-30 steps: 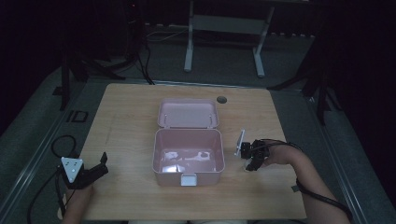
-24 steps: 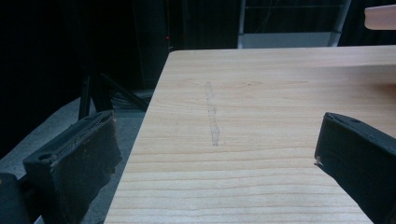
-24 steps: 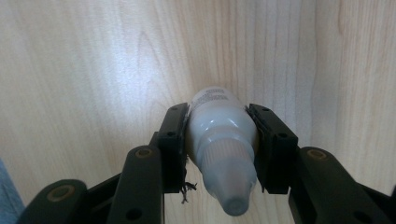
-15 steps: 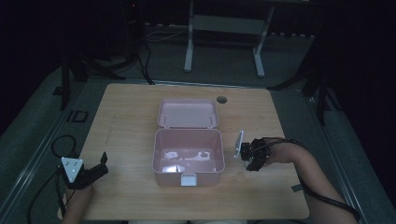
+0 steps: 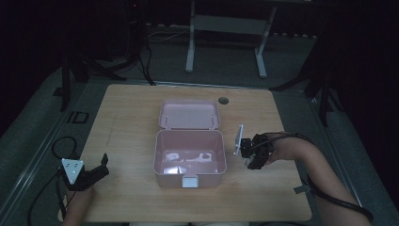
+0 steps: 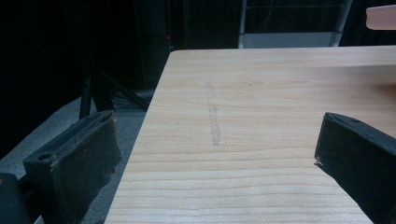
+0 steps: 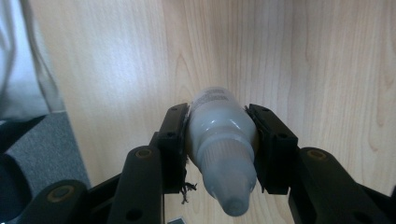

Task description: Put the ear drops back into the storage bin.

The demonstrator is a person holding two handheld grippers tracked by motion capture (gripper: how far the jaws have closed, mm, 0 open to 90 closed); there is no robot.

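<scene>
**A:** What is your right gripper doing?

**B:** Your right gripper is clamped on a small translucent white bottle. In the right gripper view both pads press on the bottle's sides, and its capped tip points back toward the camera while its other end points at the wooden table below. The bottle hangs clear of the wood.

**A:** And where does that put it on the table?

**B:** In the high view your right gripper sits just to the right of the pink box, near its right wall but apart from it. The bottle itself is too small to make out there. The box stands open, its lid laid back behind it, with some pale things inside that you cannot identify from this height.

**A:** What about your left gripper?

**B:** Your left gripper rests near the table's front left corner, well apart from the box. In the left gripper view its jaws stand wide apart with nothing between them but bare wood
</scene>
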